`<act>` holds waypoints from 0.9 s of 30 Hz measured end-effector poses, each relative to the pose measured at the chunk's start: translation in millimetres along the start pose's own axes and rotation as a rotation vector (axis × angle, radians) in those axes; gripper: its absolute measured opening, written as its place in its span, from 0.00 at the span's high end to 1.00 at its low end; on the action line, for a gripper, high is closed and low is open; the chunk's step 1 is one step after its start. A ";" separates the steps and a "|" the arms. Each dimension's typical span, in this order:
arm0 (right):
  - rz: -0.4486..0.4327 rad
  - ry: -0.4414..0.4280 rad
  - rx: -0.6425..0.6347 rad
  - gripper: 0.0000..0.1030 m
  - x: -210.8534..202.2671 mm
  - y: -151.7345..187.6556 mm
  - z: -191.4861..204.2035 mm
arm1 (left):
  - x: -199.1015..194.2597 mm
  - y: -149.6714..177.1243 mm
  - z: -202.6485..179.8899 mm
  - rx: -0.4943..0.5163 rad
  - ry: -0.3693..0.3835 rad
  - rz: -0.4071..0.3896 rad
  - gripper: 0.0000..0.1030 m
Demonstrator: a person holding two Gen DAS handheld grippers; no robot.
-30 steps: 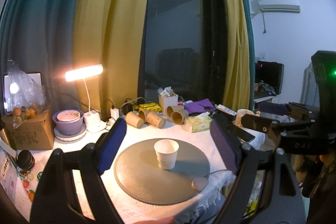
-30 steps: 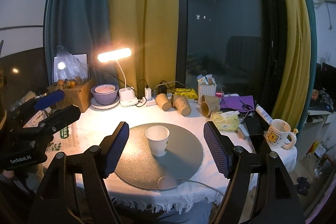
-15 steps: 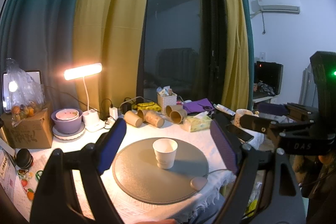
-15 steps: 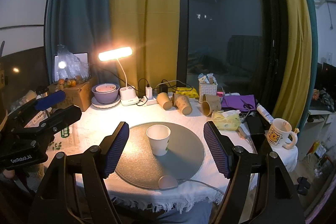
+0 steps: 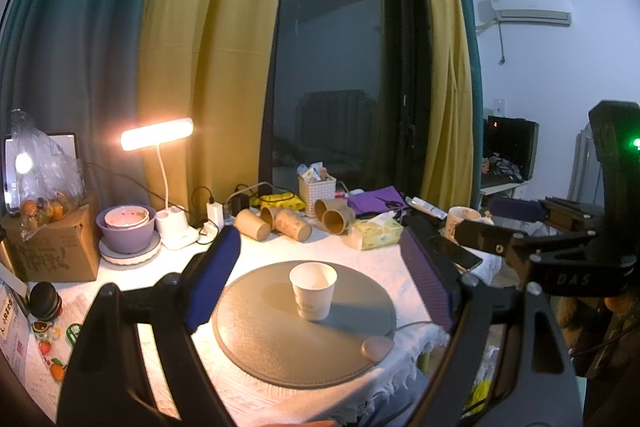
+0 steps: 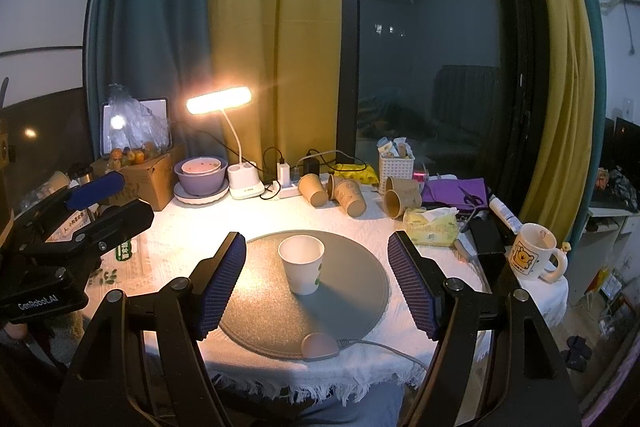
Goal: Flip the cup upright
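Observation:
A white paper cup (image 5: 313, 290) stands upright, mouth up, near the middle of a round grey mat (image 5: 280, 339). It also shows in the right wrist view (image 6: 302, 263) on the same mat (image 6: 352, 291). My left gripper (image 5: 320, 279) is open and empty, held back from the cup above the table's near edge. My right gripper (image 6: 316, 277) is open and empty too, well short of the cup. Each gripper shows at the side of the other's view.
Several brown paper cups (image 6: 348, 199) lie on their sides at the back. A lit desk lamp (image 6: 220, 101), purple bowl (image 6: 199, 177), cardboard box (image 6: 148, 171), tissue pack (image 6: 432, 225) and cartoon mug (image 6: 532, 257) ring the mat. A small pink pebble-shaped device (image 6: 319, 345) with a cord sits at the mat's front edge.
Both grippers have drawn back and up a little from the table. The cup stays upright on the mat.

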State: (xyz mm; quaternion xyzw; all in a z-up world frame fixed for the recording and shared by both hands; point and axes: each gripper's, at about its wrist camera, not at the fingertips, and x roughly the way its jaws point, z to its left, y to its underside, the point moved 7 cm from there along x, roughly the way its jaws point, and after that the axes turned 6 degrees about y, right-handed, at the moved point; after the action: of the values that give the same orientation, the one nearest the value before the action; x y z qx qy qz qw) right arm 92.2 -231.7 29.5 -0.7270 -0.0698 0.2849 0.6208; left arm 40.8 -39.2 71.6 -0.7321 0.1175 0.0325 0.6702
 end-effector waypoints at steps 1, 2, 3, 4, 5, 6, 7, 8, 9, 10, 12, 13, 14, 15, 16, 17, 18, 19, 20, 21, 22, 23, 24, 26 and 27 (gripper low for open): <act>0.000 0.001 0.001 0.26 0.0 -0.1 0.1 | 0.2 -0.4 0.2 0.000 0.000 0.000 0.19; 0.001 0.001 0.000 0.26 -0.5 0.8 0.4 | 0.3 -0.4 0.3 0.000 0.000 0.000 0.19; 0.002 0.000 0.000 0.26 -1.0 1.9 1.1 | 0.3 -0.4 0.2 -0.001 0.000 0.001 0.19; 0.001 0.000 0.000 0.26 -0.9 1.8 1.1 | 0.3 -0.5 0.3 -0.001 0.000 0.001 0.19; 0.001 0.000 0.001 0.26 -1.4 2.9 1.6 | 0.3 -0.5 0.3 -0.001 0.000 0.001 0.19; 0.001 0.000 0.000 0.26 -1.4 2.9 1.6 | 0.2 -0.6 0.4 -0.001 0.000 0.000 0.19; 0.001 0.000 0.000 0.26 -2.5 3.4 1.8 | 0.3 -0.7 0.7 -0.002 0.000 0.000 0.19; 0.003 0.000 0.000 0.26 -1.2 2.9 1.5 | 0.2 -0.7 0.9 -0.004 -0.001 0.000 0.19; 0.004 0.001 -0.001 0.26 -1.5 3.1 1.6 | 0.2 -0.8 1.4 -0.004 0.000 0.000 0.19; 0.003 0.000 0.000 0.26 -1.1 2.7 1.4 | 0.2 -0.6 1.5 -0.006 -0.001 -0.001 0.19; 0.002 0.000 -0.001 0.26 -1.9 3.6 1.5 | -0.3 1.8 -1.6 -0.009 -0.003 -0.003 0.19; 0.002 0.000 -0.001 0.26 -1.5 3.4 1.4 | -1.1 2.4 -2.8 -0.011 -0.004 -0.004 0.19; 0.000 0.001 -0.001 0.26 -2.3 4.5 1.6 | -1.3 3.3 -4.4 -0.012 -0.005 -0.005 0.19; 0.001 0.001 -0.001 0.26 -2.2 4.5 1.5 | -1.2 3.1 -3.9 -0.012 -0.005 -0.005 0.19; 0.002 0.000 -0.001 0.26 -1.8 4.3 1.3 | -1.6 3.9 -5.3 -0.011 -0.005 -0.005 0.19; 0.002 0.000 -0.001 0.26 -2.1 4.4 1.2 | -1.2 2.9 -3.5 -0.010 -0.004 -0.005 0.19; 0.002 0.000 -0.001 0.26 -2.4 4.5 1.3 | -1.1 2.9 -3.5 -0.010 -0.004 -0.005 0.19; 0.003 -0.001 -0.002 0.26 -1.7 4.1 1.1 | -1.1 2.8 -3.5 -0.010 -0.005 -0.006 0.19; 0.002 -0.001 -0.002 0.26 -1.8 4.0 1.2 | -1.1 3.0 -3.7 -0.010 -0.006 -0.006 0.19; 0.002 -0.001 -0.002 0.26 -1.8 4.0 1.3 | -1.2 2.9 -3.5 -0.010 -0.007 -0.006 0.19; 0.003 -0.001 -0.002 0.26 -2.1 4.1 1.5 | -1.2 2.7 -3.2 -0.010 -0.007 -0.007 0.19; 0.002 -0.001 -0.002 0.26 -2.1 4.0 1.7 | -1.2 2.8 -3.7 -0.009 -0.008 -0.008 0.19; 0.002 -0.002 -0.003 0.26 -1.9 4.9 1.6 | -1.7 2.7 -4.1 -0.009 -0.009 -0.009 0.19; 0.003 -0.001 -0.002 0.26 -2.2 5.0 2.0 | -1.6 2.9 -4.5 -0.009 -0.008 -0.008 0.19; 0.003 -0.001 -0.002 0.26 -2.0 4.8 2.0 | -1.6 2.8 -4.4 -0.009 -0.009 -0.008 0.19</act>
State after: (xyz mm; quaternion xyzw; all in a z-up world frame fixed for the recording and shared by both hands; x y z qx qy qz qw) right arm 88.4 -231.9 25.5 -0.7276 -0.0691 0.2861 0.6197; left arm 38.1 -43.5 69.7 -0.7354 0.1115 0.0336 0.6676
